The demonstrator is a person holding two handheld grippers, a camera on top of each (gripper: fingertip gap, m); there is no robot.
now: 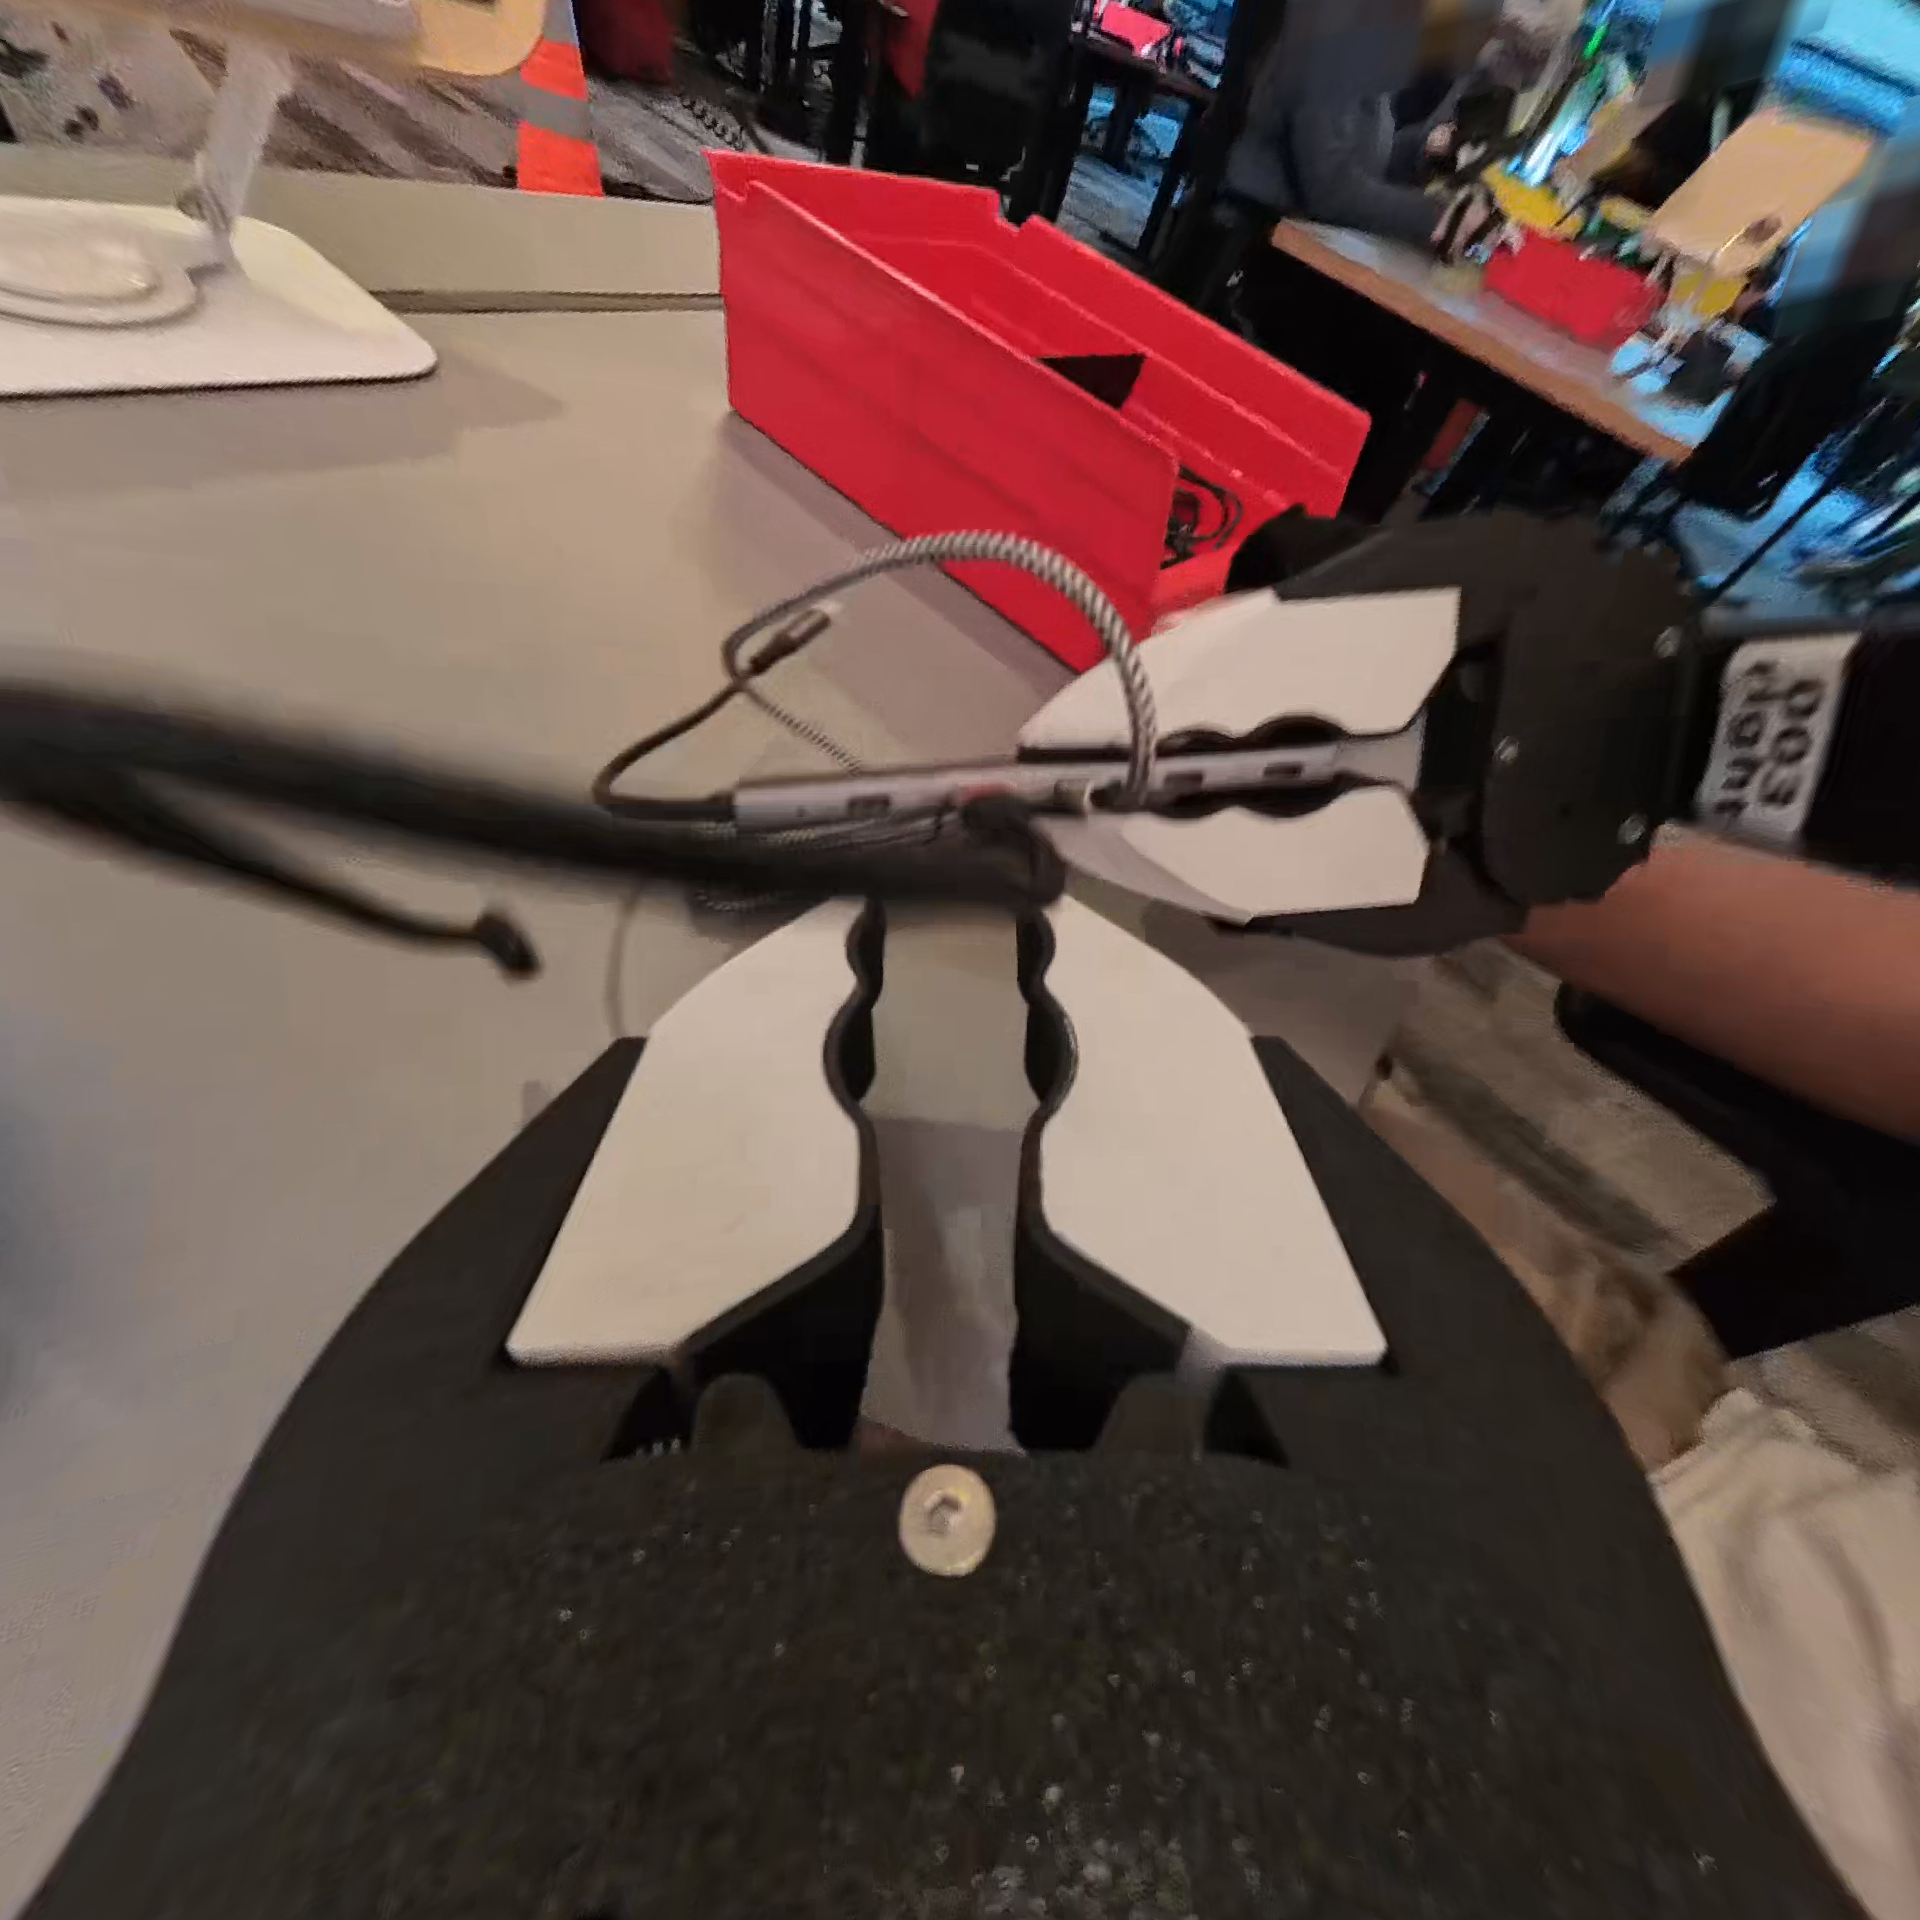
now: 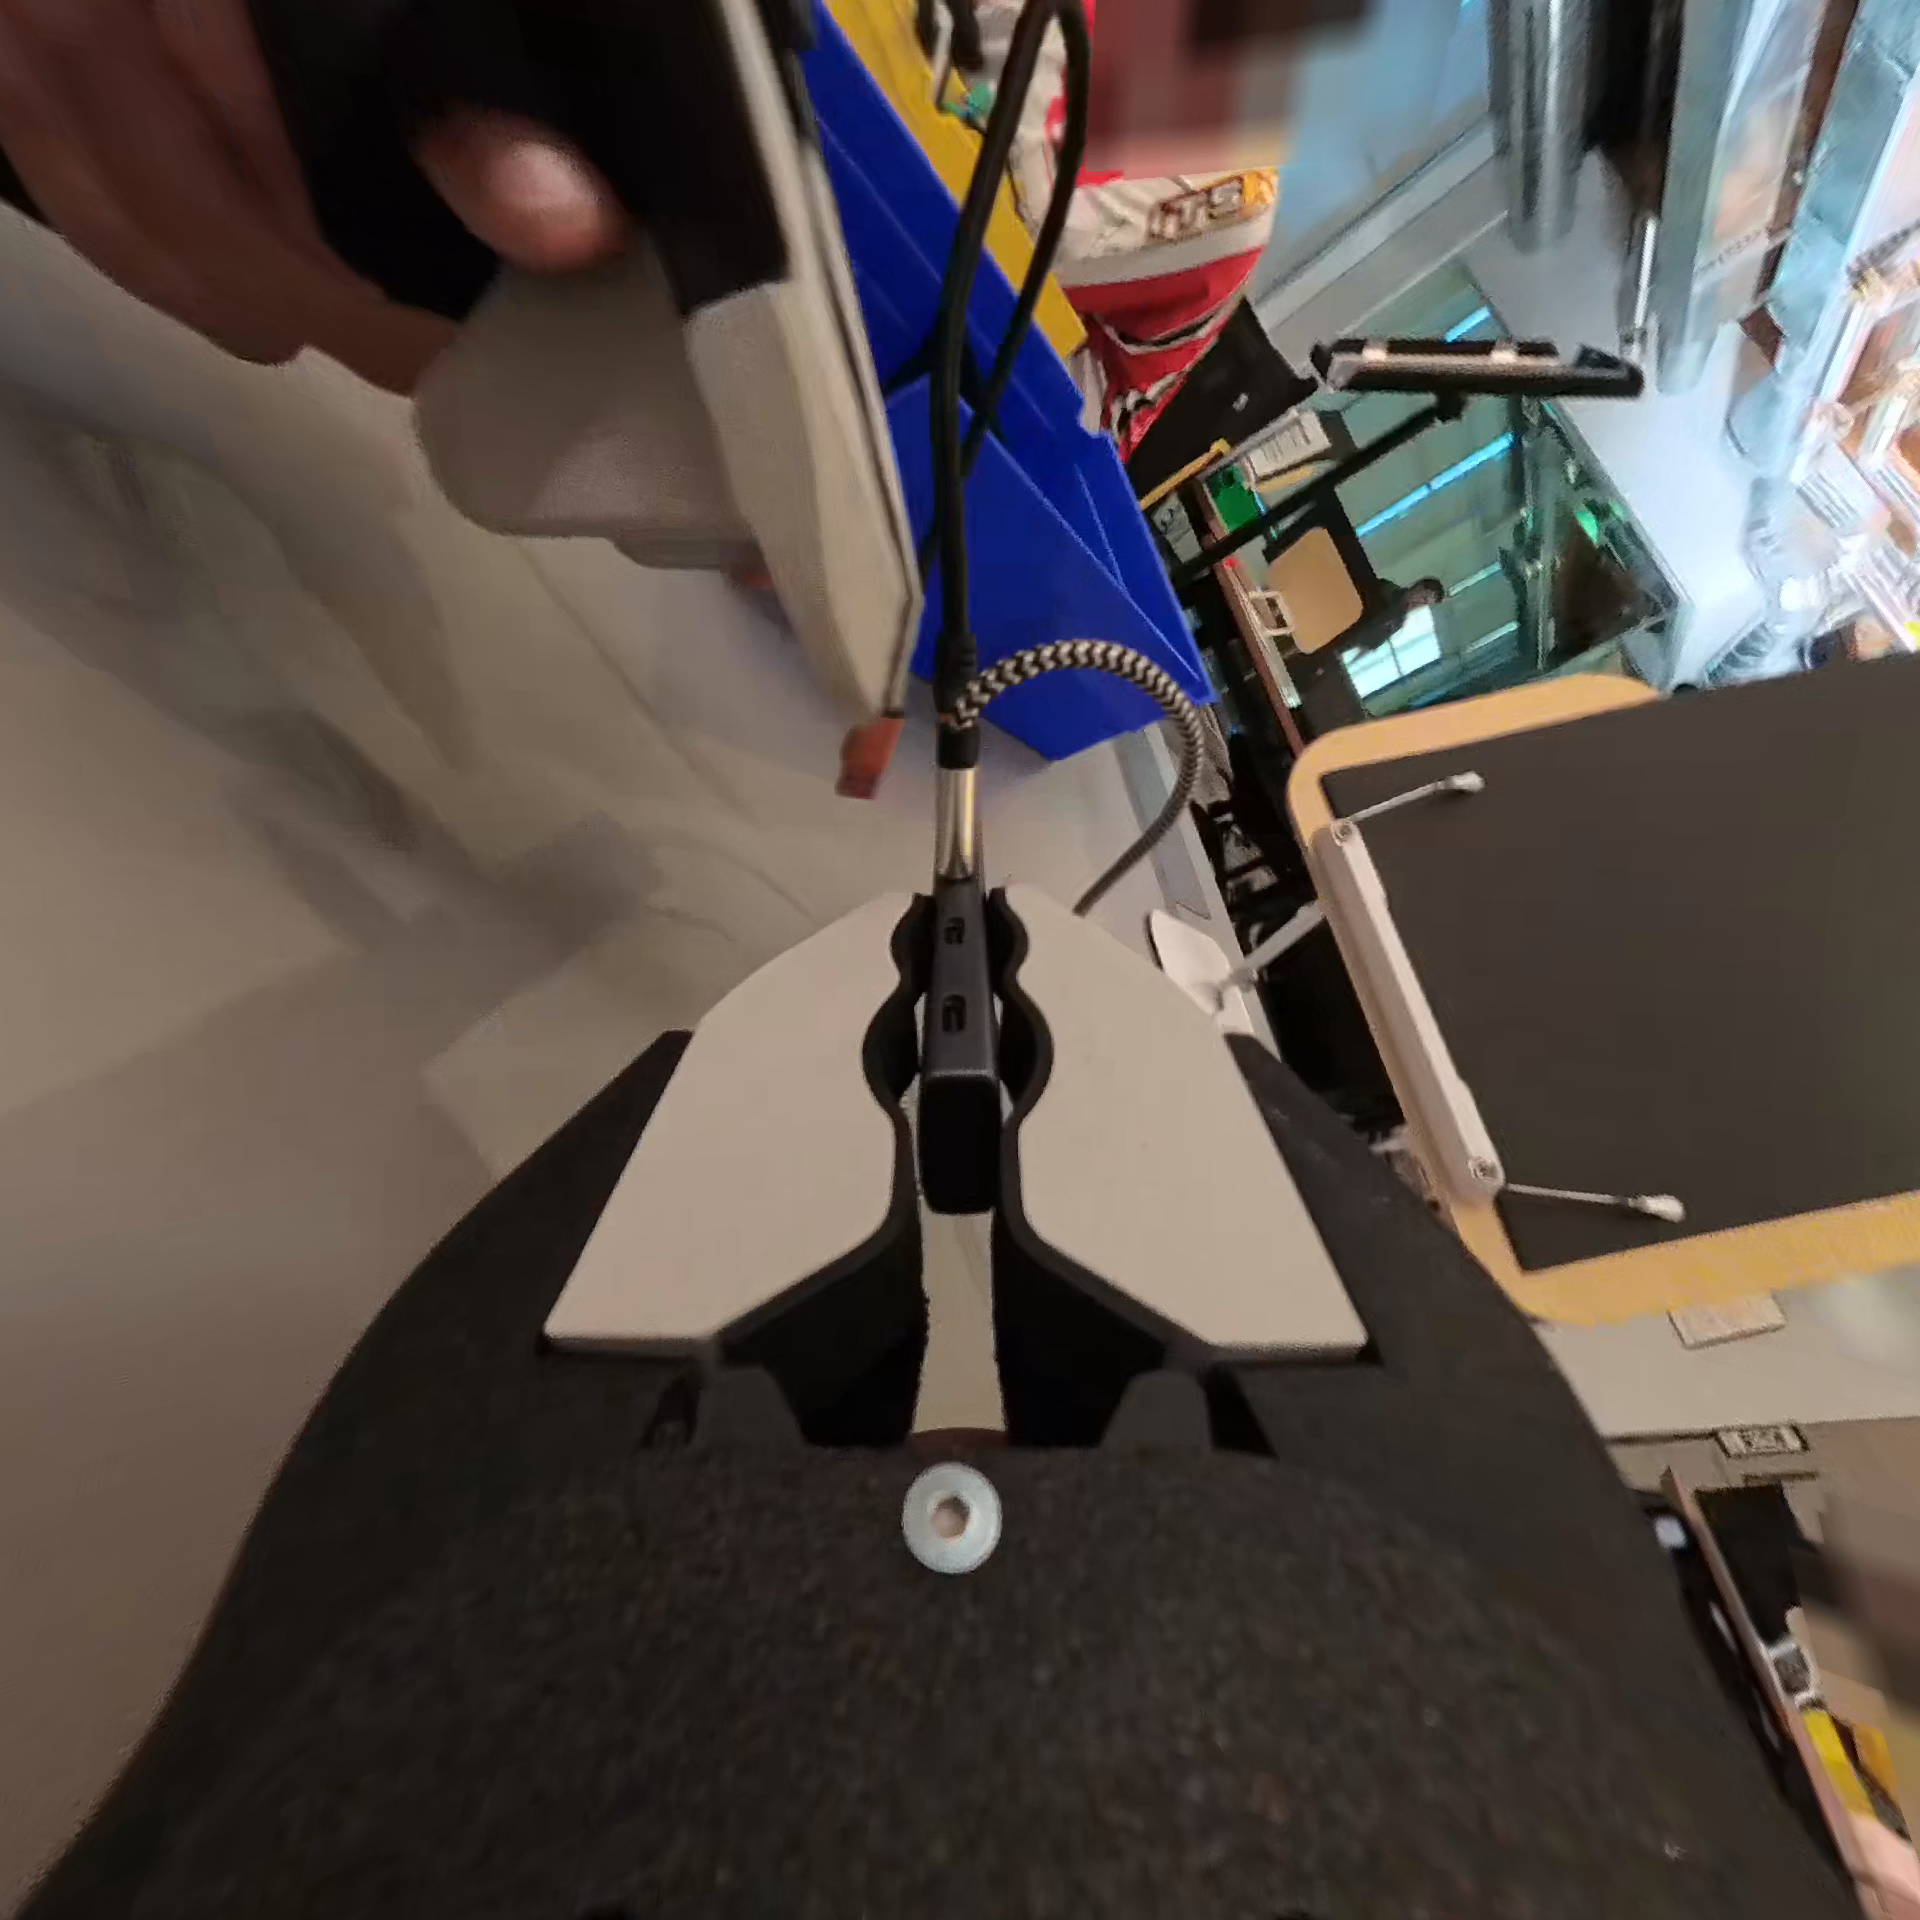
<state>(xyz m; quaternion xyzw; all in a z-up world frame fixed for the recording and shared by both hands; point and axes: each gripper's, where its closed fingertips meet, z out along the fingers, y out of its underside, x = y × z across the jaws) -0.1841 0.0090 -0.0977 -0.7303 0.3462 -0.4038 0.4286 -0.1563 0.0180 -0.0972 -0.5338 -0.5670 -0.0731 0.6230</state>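
My right gripper [image 1: 1039,779] [image 2: 961,904] is shut on a slim grey USB hub [image 1: 883,800] [image 2: 956,1049] and holds it level above the grey table [image 1: 312,644]. A braided cable [image 1: 997,545] [image 2: 1153,675] is plugged into the hub's side and loops upward. The hub's own thin black lead [image 1: 665,738] curls to a free connector [image 1: 790,629]. My left gripper [image 1: 951,909] [image 2: 883,691] has its jaws a plug's width apart on the plug [image 1: 1003,831] of a thick black cable [image 1: 312,769]. The plug's orange tip [image 2: 862,769] sits just beside the hub.
A red bin [image 1: 935,395] stands behind the hub. A white stand on a pad [image 1: 208,312] is at far left, with an orange cone [image 1: 556,114] beyond. Blue bins [image 2: 1039,520] sit past the left gripper. A person's forearm [image 1: 1714,956] is at right. My two grippers' fingertips are within a few centimetres of each other.
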